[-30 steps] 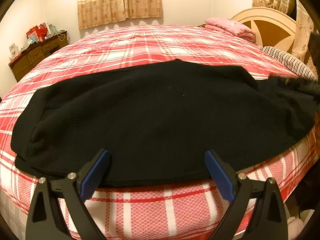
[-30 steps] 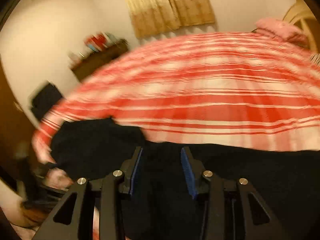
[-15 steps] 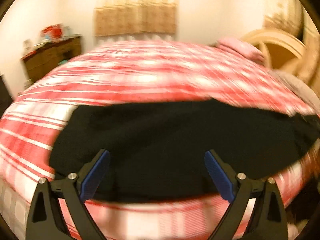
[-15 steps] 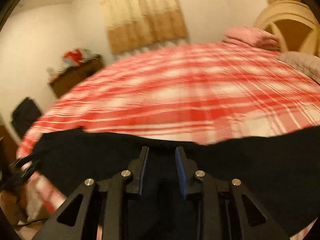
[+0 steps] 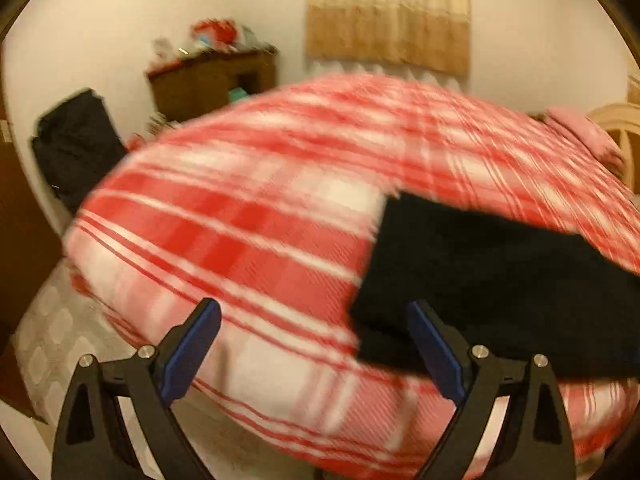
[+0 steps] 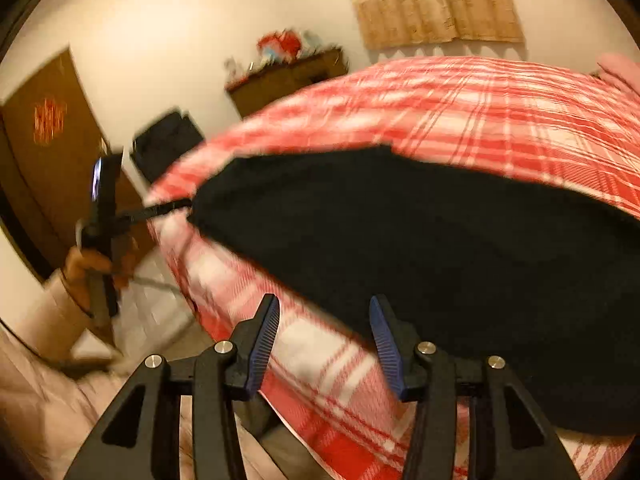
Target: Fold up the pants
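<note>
The black pants [image 6: 432,240] lie folded on the red plaid bed [image 6: 500,100]; in the left wrist view they [image 5: 488,272] fill the lower right. My left gripper [image 5: 314,348] is open and empty, over the bed's corner just left of the pants' end. It also shows far left in the right wrist view [image 6: 100,208], held in a hand. My right gripper [image 6: 324,344] is open and empty at the bed's near edge, its right finger [image 6: 384,344] at the pants' near hem.
A brown dresser [image 5: 212,80] with clutter stands against the far wall beside a dark bag [image 5: 76,144]. A brown door [image 6: 52,160] is at the left. Curtains [image 5: 388,16] hang behind the bed. Pink folded cloth [image 5: 580,132] lies by the headboard.
My right gripper has opened and let go of the pants, which now lie folded. Both grippers have swung left; the left one has moved off the pants to the bed's corner.
</note>
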